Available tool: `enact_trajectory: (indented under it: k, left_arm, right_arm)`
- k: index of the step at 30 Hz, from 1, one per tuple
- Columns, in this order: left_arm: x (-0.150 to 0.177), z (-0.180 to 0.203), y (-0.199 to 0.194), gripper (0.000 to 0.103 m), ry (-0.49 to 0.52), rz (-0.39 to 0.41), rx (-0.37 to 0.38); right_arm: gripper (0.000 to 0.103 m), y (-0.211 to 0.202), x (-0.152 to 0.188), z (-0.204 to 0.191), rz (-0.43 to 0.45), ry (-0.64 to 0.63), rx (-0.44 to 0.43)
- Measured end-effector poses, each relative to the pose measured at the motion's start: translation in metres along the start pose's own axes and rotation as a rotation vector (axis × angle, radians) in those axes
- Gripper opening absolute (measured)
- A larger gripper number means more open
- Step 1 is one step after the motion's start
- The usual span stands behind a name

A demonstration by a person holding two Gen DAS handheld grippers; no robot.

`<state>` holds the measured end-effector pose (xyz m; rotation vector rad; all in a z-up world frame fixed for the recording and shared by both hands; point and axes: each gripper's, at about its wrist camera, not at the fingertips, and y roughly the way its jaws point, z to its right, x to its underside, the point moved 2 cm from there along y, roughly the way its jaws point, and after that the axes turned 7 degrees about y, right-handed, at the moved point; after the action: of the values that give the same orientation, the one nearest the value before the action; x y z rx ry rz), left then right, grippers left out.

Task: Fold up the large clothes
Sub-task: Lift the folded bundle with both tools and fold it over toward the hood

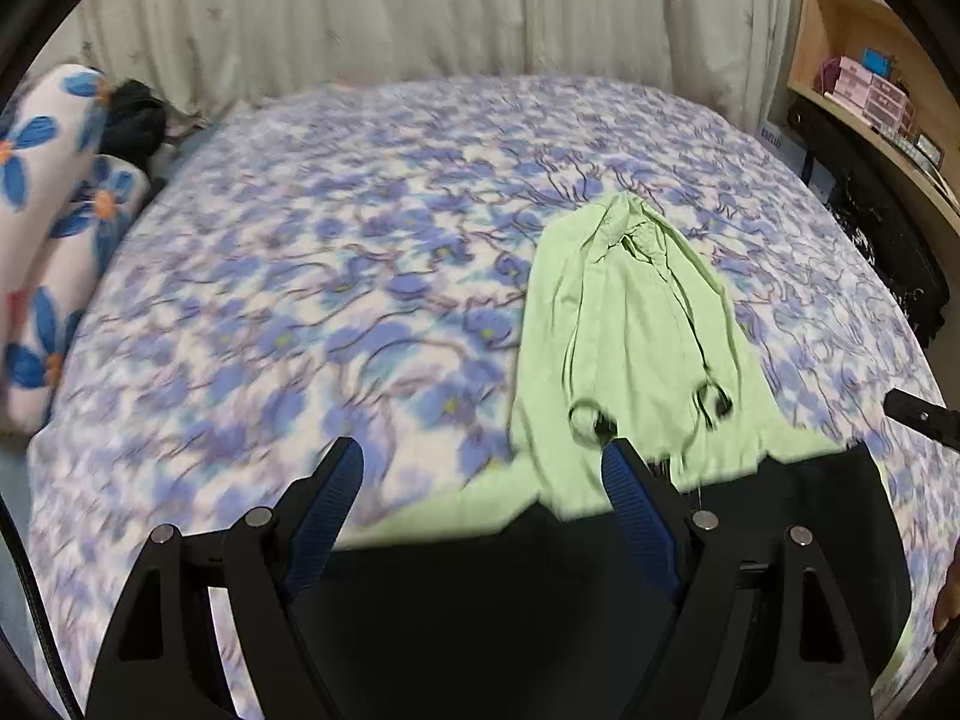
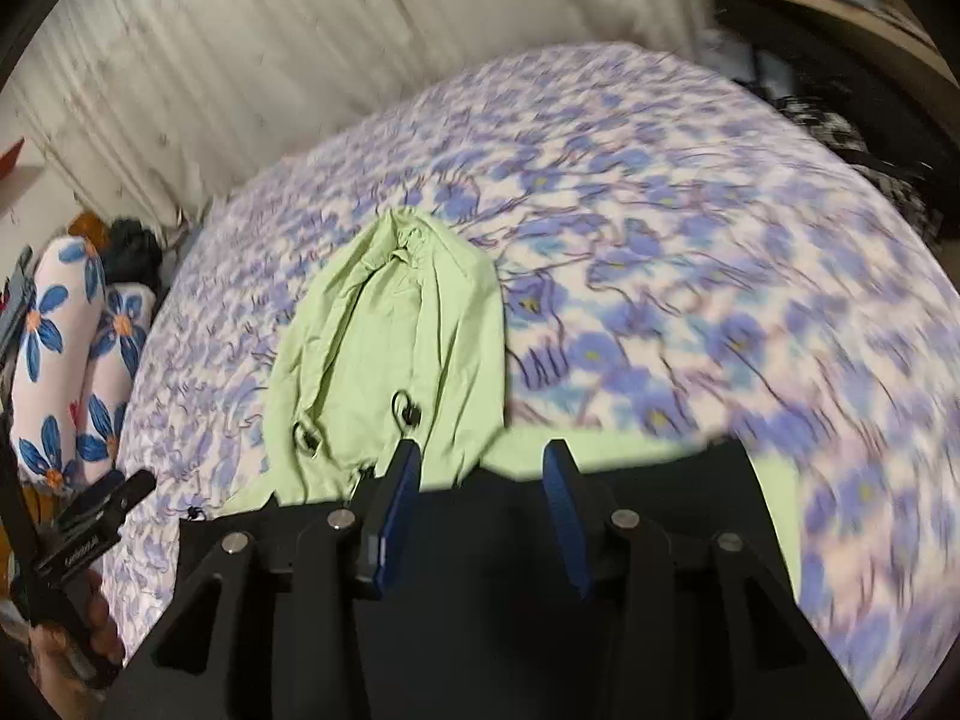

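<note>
A light green hooded garment [image 1: 636, 324] lies on the bed, hood pointing away, drawstrings with dark toggles near its lower part; it also shows in the right wrist view [image 2: 408, 330]. A black cloth [image 1: 540, 588] lies over its near part, also in the right wrist view [image 2: 492, 570]. My left gripper [image 1: 483, 462] is open and empty, above the garment's near left edge. My right gripper [image 2: 480, 465] is open and empty, above the garment's near edge by the black cloth. The left gripper's body shows at the left edge of the right wrist view [image 2: 90, 522].
The bed has a purple-flowered cover [image 1: 336, 276]. Two blue-flowered pillows [image 1: 54, 228] and a dark bundle [image 1: 135, 120] lie at its left side. Pale curtains [image 1: 384, 6] hang behind. A wooden shelf with boxes [image 1: 870, 90] and dark items stands right.
</note>
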<state>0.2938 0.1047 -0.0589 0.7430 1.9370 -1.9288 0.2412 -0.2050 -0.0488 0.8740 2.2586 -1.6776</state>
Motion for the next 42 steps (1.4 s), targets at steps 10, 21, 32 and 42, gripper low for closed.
enact_trajectory:
  k: [10, 21, 32, 42]
  left_arm:
    - [-0.068, 0.004, 0.131, 0.08, -0.057, -0.095, 0.094]
    - [-0.082, 0.019, 0.209, 0.019, -0.032, -0.204, 0.139]
    - [-0.082, 0.009, 0.179, 0.003, -0.018, -0.143, 0.106]
    - [-0.067, -0.01, 0.056, 0.002, -0.018, -0.033, 0.112]
  right_arm:
    - [0.043, 0.113, -0.088, -0.01, -0.133, -0.019, -0.06]
    - [0.042, 0.21, -0.115, -0.018, -0.206, -0.05, 0.043]
    - [0.005, 0.193, -0.107, -0.025, -0.108, -0.127, 0.063]
    - [0.005, 0.042, -0.085, -0.037, 0.1, -0.135, -0.085]
